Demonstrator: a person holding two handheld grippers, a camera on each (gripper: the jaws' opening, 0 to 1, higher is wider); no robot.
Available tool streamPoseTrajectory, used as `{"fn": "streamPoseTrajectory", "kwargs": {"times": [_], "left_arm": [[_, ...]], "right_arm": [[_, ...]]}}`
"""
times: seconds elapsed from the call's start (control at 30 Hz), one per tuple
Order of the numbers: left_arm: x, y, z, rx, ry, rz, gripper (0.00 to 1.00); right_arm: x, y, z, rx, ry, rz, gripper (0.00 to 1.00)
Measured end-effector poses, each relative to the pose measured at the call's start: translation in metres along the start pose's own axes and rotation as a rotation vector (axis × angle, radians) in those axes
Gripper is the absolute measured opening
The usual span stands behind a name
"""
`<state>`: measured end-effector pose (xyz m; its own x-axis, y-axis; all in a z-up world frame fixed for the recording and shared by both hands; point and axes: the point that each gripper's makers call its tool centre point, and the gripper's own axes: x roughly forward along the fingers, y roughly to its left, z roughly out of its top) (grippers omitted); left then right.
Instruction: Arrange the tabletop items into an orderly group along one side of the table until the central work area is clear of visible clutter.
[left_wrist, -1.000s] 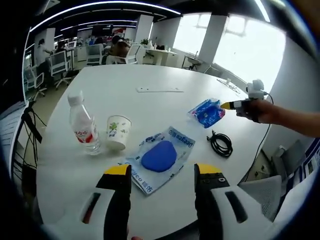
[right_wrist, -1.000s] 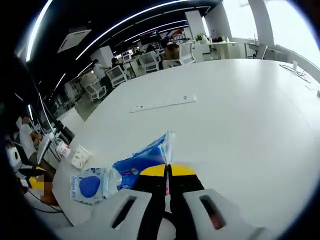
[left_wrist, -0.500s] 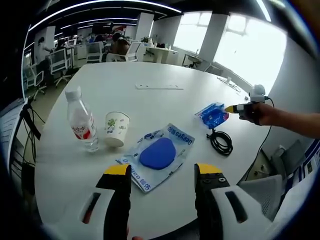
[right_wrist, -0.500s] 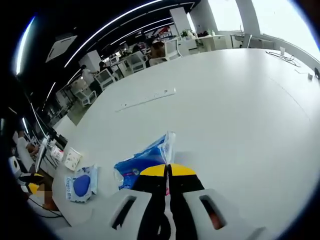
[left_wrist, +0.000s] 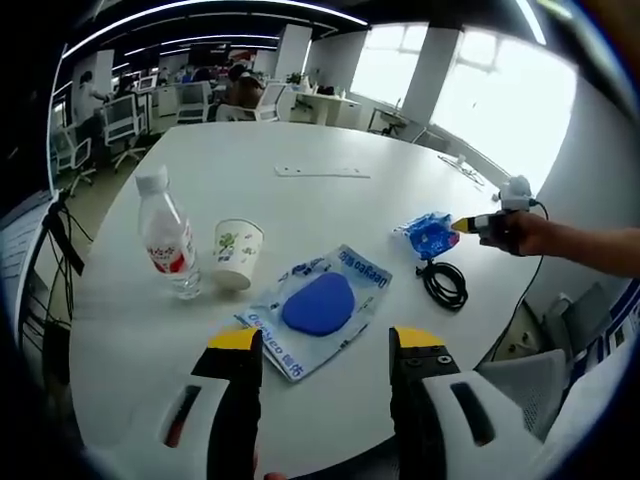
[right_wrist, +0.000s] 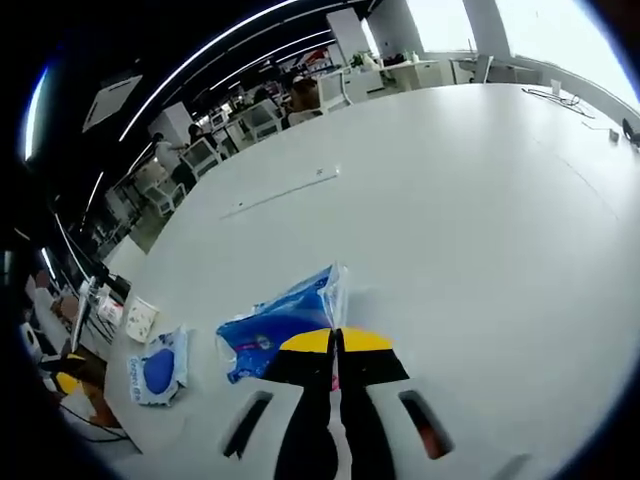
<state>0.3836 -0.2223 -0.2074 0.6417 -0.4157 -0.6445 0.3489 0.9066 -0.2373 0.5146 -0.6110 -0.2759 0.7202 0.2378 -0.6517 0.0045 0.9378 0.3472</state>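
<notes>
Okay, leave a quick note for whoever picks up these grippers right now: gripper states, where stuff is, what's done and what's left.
Right hand-held gripper: shut on the blue tissue pack, held just over the table.
Left hand-held gripper: open, holding nothing, above the near table edge.
On the table: water bottle and paper cup side by side, blue mouse in its bag in front of the left hand-held gripper, black cable by the tissue pack.
Done: tissue pack gripped.
Left: set it down and gather everything along one side.

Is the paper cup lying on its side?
No, in the left gripper view the paper cup stands upright on the table, mouth up, beside the water bottle.
</notes>
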Motion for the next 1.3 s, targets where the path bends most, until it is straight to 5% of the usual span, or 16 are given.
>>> {"fn": "streamPoseTrajectory", "kwargs": {"times": [0.63,1.3], "left_arm": [[-0.003,0.007,0.005,-0.014,-0.002,0.025,0.51],[-0.008,0.009,0.003,-0.017,-0.002,0.031,0.51]], "right_arm": [[-0.001,-0.012,-0.002,0.124,-0.017,-0.057,0.00],[-0.007,-0.011,0.008,0.070,0.021,-0.084,0.00]]}}
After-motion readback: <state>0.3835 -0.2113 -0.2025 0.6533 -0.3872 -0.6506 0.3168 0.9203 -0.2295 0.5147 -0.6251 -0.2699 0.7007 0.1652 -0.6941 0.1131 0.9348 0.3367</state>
